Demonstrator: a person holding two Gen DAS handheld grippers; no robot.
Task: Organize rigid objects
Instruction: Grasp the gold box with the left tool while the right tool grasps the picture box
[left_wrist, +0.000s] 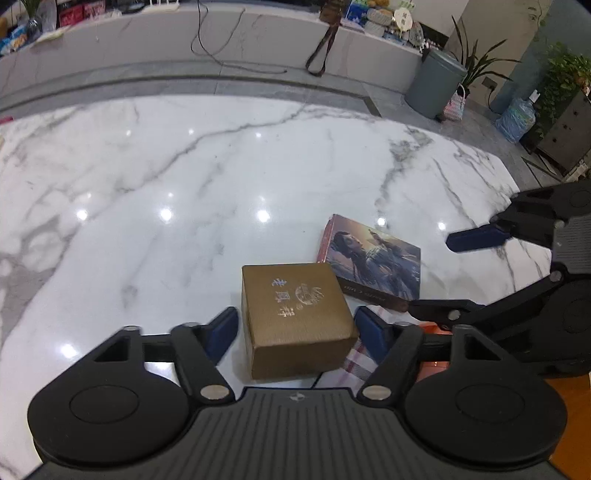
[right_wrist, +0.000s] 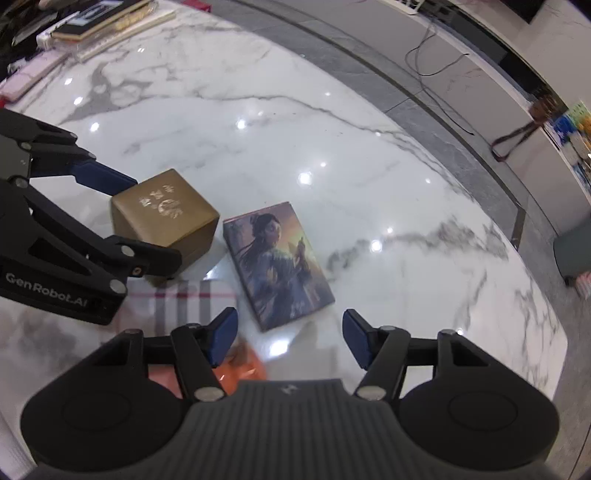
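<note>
Boxes sit side by side on our marble table (left_wrist: 147, 177): a gold box (left_wrist: 295, 317) and a flat picture box (left_wrist: 373, 258). Our left gripper (left_wrist: 297, 328) is open around the gold box, not squeezing. Our right gripper (right_wrist: 290, 338) is open and empty near the picture box.

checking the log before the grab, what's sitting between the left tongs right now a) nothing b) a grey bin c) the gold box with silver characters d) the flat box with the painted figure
c, the gold box stands on the marble table between the blue pads of the left tongs, with a gap showing on each side, while the flat picture box lies beyond it.
</note>
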